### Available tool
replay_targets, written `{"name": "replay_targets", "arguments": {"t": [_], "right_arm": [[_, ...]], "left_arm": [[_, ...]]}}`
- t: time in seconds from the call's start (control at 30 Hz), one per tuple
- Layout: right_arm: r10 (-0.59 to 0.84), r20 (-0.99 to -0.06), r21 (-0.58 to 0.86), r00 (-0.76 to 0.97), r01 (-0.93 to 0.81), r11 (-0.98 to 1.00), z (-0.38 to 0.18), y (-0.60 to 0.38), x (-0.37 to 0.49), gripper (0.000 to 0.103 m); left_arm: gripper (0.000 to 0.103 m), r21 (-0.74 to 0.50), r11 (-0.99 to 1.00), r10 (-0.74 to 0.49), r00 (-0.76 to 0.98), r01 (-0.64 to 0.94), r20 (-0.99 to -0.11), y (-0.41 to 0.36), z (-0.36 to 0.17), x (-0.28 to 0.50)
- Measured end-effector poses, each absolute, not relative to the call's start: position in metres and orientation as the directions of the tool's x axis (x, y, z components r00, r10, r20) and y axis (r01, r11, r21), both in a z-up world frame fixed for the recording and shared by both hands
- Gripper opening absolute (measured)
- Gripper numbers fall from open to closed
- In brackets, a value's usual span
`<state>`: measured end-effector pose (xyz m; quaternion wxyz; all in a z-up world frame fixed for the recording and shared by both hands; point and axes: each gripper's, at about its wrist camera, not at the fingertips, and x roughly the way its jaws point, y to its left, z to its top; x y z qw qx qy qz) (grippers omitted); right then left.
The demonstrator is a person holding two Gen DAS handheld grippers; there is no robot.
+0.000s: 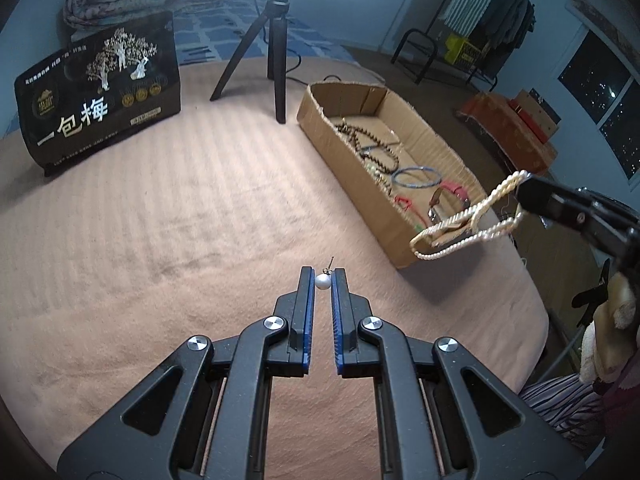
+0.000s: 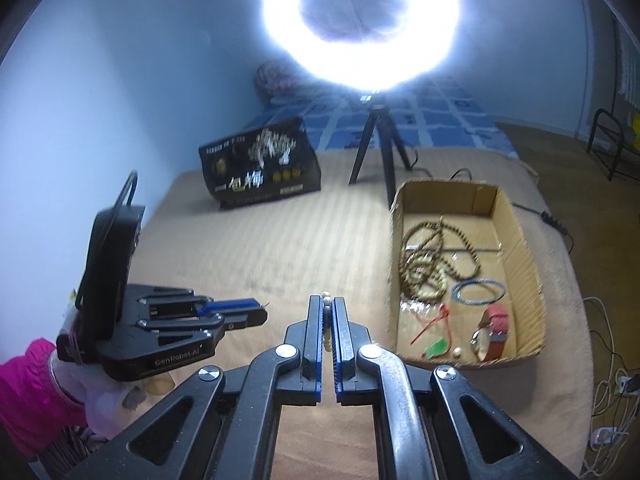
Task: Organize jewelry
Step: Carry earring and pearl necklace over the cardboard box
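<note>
My left gripper (image 1: 323, 276) is shut on a pearl earring (image 1: 322, 281), a white bead with a thin hook sticking up past the fingertips, held above the beige blanket. My right gripper (image 2: 327, 304) is shut on a pearl necklace (image 2: 327, 320). The left wrist view shows that necklace (image 1: 472, 220) hanging in loops from the right gripper (image 1: 524, 196), just right of the cardboard box (image 1: 352, 168). The box (image 2: 528, 264) holds dark bead strings (image 2: 424, 252), a blue bangle (image 2: 478, 292), a red-strapped watch (image 2: 494, 328) and small pieces. The left gripper (image 2: 262, 312) shows at the left, in a gloved hand.
A black printed bag (image 1: 100, 92) stands at the back left of the blanket (image 1: 180, 220). A tripod (image 1: 276, 52) with a bright ring light (image 2: 360, 24) stands behind the box. Cables (image 2: 608, 380) trail off the bed's right edge. A pink sleeve (image 2: 28, 392) is at the lower left.
</note>
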<state>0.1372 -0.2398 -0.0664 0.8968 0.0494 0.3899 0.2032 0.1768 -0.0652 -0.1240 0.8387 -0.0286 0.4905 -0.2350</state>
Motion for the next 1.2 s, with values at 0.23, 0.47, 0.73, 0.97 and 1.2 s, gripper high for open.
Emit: {"name": "replay_targets", "arguments": {"t": [0.23,0.47,0.73,0.97,1.2], "right_arm": [[0.373,-0.642,0.24,0.67,-0.287,0.927,-0.048,-0.259,0.147,0.001],[0.332,-0.624,0.22,0.707,-0.249,0.943,-0.038,-0.277,0.157,0.001],[0.295,-0.627,0.222,0.721,-0.197,0.955,-0.042,-0.296,0.174,0.001],[0.272,-0.657,0.214,0.703,-0.172,0.962,-0.055,-0.307,0.187,0.001],[0.265,-0.695,0.23,0.669,-0.142,0.963,-0.077,-0.319,0.2,0.001]], "left_arm": [[0.006,-0.276,0.883,-0.435,0.442,0.38,-0.784,-0.073,-0.107,0.181],[0.006,-0.282,0.871,-0.456,0.451,0.402,-0.768,-0.092,-0.1,0.187],[0.006,-0.277,0.85,-0.478,0.436,0.448,-0.762,-0.129,-0.102,0.194],[0.006,-0.28,0.837,-0.49,0.416,0.47,-0.766,-0.157,-0.108,0.203],[0.006,-0.279,0.835,-0.485,0.395,0.474,-0.781,-0.181,-0.122,0.213]]}}
